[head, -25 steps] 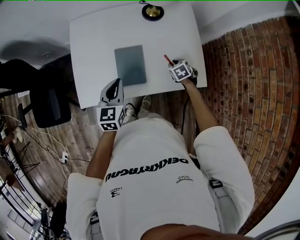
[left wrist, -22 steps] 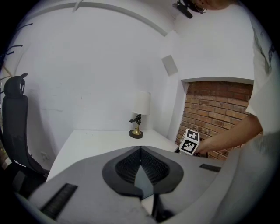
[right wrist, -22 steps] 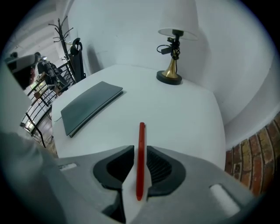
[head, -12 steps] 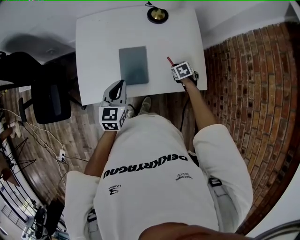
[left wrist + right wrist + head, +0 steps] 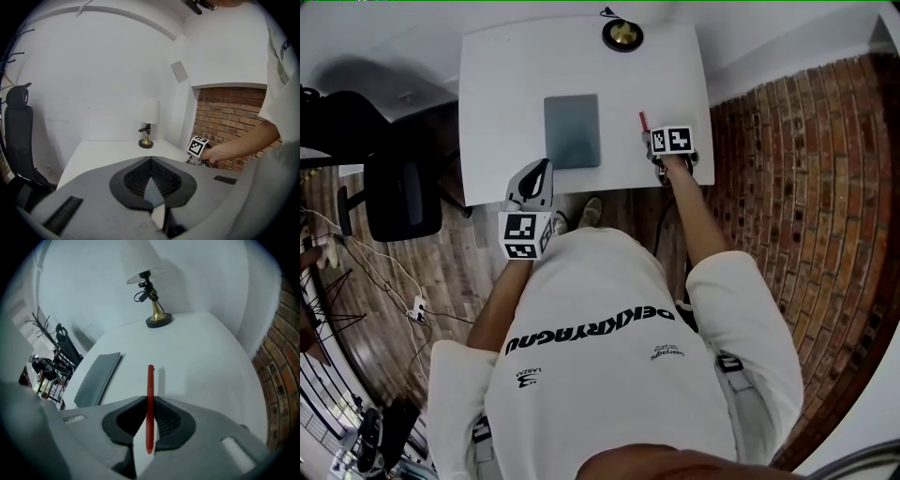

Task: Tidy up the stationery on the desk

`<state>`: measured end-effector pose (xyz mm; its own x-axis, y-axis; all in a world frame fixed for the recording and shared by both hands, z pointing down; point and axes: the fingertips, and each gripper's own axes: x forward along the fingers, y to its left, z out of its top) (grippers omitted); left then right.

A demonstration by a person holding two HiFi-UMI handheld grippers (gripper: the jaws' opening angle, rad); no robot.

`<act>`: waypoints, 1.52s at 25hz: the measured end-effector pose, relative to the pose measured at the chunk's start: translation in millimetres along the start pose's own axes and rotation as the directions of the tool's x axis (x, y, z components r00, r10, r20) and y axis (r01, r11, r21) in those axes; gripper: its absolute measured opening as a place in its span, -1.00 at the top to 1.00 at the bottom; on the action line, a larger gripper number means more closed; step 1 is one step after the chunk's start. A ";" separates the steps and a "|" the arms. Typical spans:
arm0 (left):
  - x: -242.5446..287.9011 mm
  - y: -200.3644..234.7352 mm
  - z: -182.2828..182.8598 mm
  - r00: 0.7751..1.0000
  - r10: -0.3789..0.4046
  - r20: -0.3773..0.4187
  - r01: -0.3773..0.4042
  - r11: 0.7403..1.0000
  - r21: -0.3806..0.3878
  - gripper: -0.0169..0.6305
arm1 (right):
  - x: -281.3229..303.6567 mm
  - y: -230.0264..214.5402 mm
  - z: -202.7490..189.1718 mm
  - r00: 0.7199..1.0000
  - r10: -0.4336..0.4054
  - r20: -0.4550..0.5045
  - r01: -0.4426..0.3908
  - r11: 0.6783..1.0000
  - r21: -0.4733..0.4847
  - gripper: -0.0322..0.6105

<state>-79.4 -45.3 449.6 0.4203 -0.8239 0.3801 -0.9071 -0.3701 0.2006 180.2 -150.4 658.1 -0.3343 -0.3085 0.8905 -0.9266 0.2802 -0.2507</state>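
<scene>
Red pen (image 5: 150, 380), one, gripped in the right tongs (image 5: 150, 400) at the table's (image 5: 497, 94) 4 o'clock corner.
Nearest, the left tongs (image 5: 151, 161) sit fully closed and empty at the table's near edge, about 7 o'clock. The right tongs' jaws have just been closing and now press the pen between them, its far end pointing to 12 o'clock. One grey notebook (image 5: 572, 130) lies mid-table, at the pen's 9 o'clock. One lamp (image 5: 622, 35) stands at 12 o'clock.
</scene>
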 end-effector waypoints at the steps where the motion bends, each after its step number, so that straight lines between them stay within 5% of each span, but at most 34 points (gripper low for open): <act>1: -1.6 1.3 0.3 1.000 0.003 0.002 -0.003 1.000 -0.001 0.96 | 0.1 5.1 1.8 1.000 0.018 0.009 -0.018 0.999 0.031 0.75; 18: -20.3 10.8 -9.4 0.999 0.047 -0.003 -0.047 0.999 -0.004 0.96 | 25.2 78.0 28.1 0.991 0.124 0.052 -0.131 0.974 0.183 0.75; 26: -23.4 9.8 -11.0 0.999 0.054 -0.008 -0.054 0.999 0.000 0.96 | 40.8 98.9 31.0 0.980 0.190 0.052 -0.197 0.931 0.307 0.75; 38: -28.7 19.7 -21.3 0.997 0.074 -0.024 -0.075 0.997 -0.011 0.96 | 62.3 105.7 21.8 0.990 0.144 0.003 -0.138 0.941 0.310 0.74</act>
<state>-108.8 -19.8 461.8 0.3521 -0.8388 0.4152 -0.9356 -0.3028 0.1817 57.7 -159.9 678.8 -0.4651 -0.2680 0.8437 -0.8787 0.0243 -0.4767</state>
